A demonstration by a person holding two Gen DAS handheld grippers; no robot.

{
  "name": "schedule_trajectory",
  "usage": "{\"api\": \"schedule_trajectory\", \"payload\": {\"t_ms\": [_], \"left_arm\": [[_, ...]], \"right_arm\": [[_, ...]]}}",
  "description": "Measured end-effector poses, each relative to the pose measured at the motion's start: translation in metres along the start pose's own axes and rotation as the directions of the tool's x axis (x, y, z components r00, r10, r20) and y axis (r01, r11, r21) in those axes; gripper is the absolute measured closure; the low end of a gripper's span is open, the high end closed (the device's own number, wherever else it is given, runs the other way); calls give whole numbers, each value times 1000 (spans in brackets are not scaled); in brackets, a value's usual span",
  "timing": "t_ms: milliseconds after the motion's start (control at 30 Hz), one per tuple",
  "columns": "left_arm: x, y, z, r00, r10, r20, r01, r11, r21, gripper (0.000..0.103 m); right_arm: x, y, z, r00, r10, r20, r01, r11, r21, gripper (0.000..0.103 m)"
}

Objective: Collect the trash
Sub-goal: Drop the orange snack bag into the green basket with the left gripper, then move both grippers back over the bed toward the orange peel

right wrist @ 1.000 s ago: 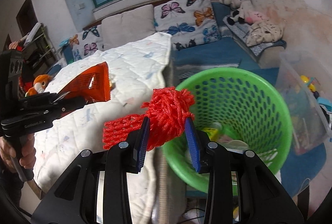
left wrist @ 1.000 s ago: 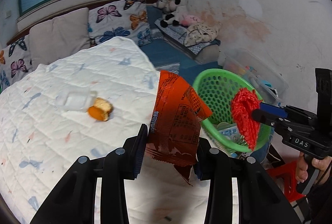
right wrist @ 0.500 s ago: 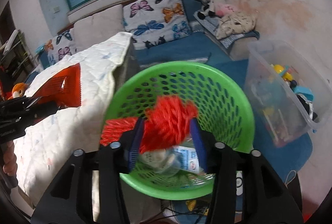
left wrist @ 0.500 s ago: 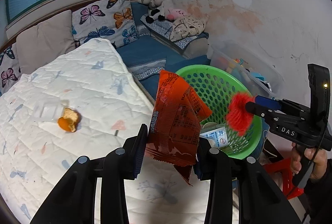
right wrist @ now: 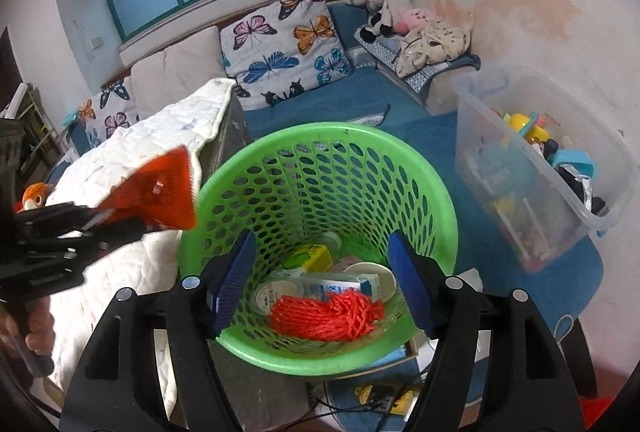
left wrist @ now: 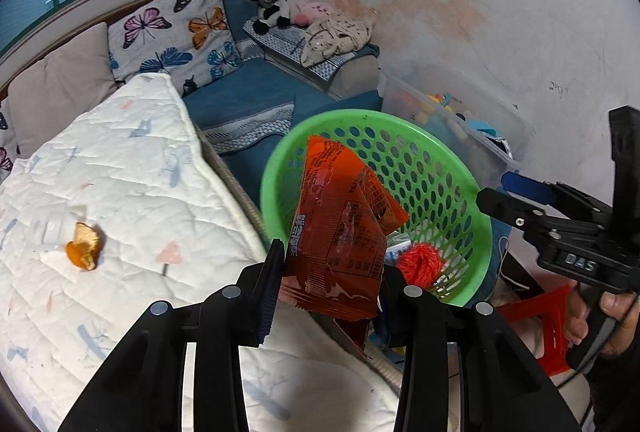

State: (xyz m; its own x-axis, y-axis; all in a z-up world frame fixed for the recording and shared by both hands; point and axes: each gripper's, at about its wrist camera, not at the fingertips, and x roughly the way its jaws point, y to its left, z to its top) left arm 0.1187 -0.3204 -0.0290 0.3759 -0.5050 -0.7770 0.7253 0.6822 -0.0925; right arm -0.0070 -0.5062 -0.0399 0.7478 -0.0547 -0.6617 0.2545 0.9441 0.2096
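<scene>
Right hand-held gripper (right wrist: 320, 276) now empty — red net (right wrist: 326, 316) dropped.

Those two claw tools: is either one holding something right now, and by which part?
The left gripper pinches the orange snack wrapper by its lower end. The right gripper is open and empty, above the green basket.

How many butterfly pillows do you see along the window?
3: the big one by the blue mattress, a smaller one left of the plain cushions, and one edge at far left. The quilt may hide more.
</scene>
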Motion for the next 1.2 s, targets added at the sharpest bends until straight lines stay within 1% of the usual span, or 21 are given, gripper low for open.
{"api": "schedule_trajectory", "payload": {"t_ms": [100, 167, 233, 300, 400, 467, 533, 667, 833, 933, 1100, 1200], "left_arm": [[6, -6, 0, 1000, -7, -6, 7, 1000, 6, 65], [10, -12, 1, 1000, -10, -11, 10, 1000, 11, 63], [12, -15, 1, 1000, -5, -12, 6, 1000, 7, 46], [13, -16, 2, 1000, -8, -6, 8, 1000, 9, 44], [12, -17, 1, 1000, -5, -1, 5, 1000, 5, 32], [10, -15, 0, 1000, -1, 8, 1, 1000, 4, 31], [8, -12, 0, 1000, -2, 11, 2, 1000, -4, 26], [2, -5, -1, 1000, 0, 23, 1, 1000, -19, 25], [-6, 4, -2, 999, 7, 41, -6, 999, -37, 21], [-13, 11, -3, 999, 12, 52, -9, 999, -52, 20], [-24, 28, -7, 997, 34, 69, -28, 996, -81, 20], [-33, 43, -11, 995, 55, 79, -47, 993, -105, 20]], "right_arm": [[-5, 0, -1, 1000, 7, 13, -7, 1000, -1, 30], [-8, 1, -1, 1000, 13, 16, -13, 1000, -1, 30], [-11, 3, -3, 1000, 18, 20, -18, 1000, -4, 29], [-13, 4, -4, 1000, 18, 24, -18, 1000, -8, 29], [-14, 4, -4, 999, 25, 25, -25, 1000, -8, 29], [-16, 5, -5, 999, 31, 26, -31, 1000, -7, 29], [-16, 8, -5, 999, 39, 24, -39, 999, -7, 29], [-17, 16, -5, 998, 50, 28, -49, 999, -21, 28], [-20, 30, -2, 997, 64, 35, -62, 997, -43, 27], [-22, 38, 0, 997, 75, 35, -73, 996, -56, 26], [-23, 49, 0, 996, 88, 32, -85, 994, -75, 26], [-23, 58, 1, 993, 112, 26, -109, 991, -83, 26]]}}
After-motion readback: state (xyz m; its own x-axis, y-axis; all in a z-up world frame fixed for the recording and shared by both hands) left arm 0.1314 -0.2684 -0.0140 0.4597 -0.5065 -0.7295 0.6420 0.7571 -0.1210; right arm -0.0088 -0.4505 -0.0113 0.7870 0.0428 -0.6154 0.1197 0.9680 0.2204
